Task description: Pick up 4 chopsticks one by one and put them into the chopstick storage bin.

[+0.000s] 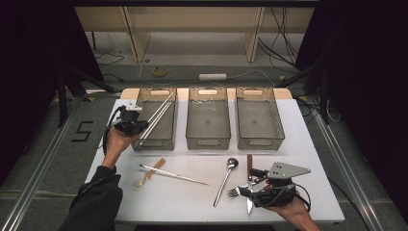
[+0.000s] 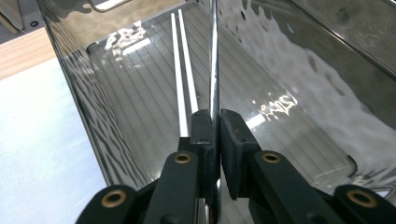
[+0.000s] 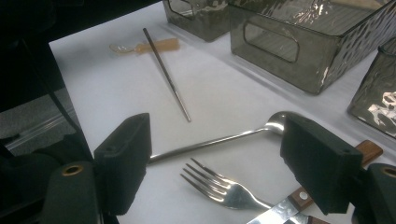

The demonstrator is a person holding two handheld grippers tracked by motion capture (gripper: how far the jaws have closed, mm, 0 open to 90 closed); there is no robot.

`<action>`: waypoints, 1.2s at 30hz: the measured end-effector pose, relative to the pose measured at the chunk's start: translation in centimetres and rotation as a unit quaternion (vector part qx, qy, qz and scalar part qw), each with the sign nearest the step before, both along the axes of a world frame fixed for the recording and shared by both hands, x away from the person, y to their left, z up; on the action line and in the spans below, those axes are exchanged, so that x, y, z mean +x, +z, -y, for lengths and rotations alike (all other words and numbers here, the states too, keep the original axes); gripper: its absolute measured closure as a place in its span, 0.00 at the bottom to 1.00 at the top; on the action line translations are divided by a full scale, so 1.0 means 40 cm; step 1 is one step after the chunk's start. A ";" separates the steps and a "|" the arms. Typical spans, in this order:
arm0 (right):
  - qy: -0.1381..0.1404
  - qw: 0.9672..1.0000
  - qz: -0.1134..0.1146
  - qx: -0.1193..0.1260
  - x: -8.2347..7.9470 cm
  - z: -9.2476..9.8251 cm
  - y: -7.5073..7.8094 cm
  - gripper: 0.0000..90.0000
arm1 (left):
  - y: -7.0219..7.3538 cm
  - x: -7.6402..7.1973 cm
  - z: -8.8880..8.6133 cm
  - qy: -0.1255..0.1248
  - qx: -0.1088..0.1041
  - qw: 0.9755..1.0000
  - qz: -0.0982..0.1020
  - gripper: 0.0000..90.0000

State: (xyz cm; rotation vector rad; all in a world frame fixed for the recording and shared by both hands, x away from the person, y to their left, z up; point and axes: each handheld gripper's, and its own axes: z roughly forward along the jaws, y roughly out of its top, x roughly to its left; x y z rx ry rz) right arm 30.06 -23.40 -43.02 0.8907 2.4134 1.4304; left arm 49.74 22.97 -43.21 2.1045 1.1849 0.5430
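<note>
A single black digit "5" (image 1: 82, 131) is marked on the grey floor (image 1: 53, 159) to the left of the table, beside a metal rail, seen in the high view. It is the one readable sign. The trays, cutlery and grippers carry no readable text, label or brand.

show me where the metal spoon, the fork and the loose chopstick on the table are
metal spoon (image 1: 224, 180), high view, middle of its handle
fork (image 3: 219, 188), right gripper view, on its tines
loose chopstick (image 1: 173, 175), high view, middle of its shaft
</note>
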 end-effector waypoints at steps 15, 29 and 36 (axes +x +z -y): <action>0.001 1.000 0.001 0.000 -0.004 0.002 0.003 0.29 | 0.071 -0.118 0.061 -0.123 0.018 0.992 -0.010 0.45; 0.003 1.000 0.001 -0.004 -0.002 -0.001 0.001 0.29 | 0.081 -0.216 0.115 -0.213 0.059 0.975 -0.027 0.35; 0.003 1.000 0.000 -0.006 -0.004 -0.001 0.000 0.29 | 0.048 -0.248 0.147 -0.256 0.084 0.962 -0.032 0.35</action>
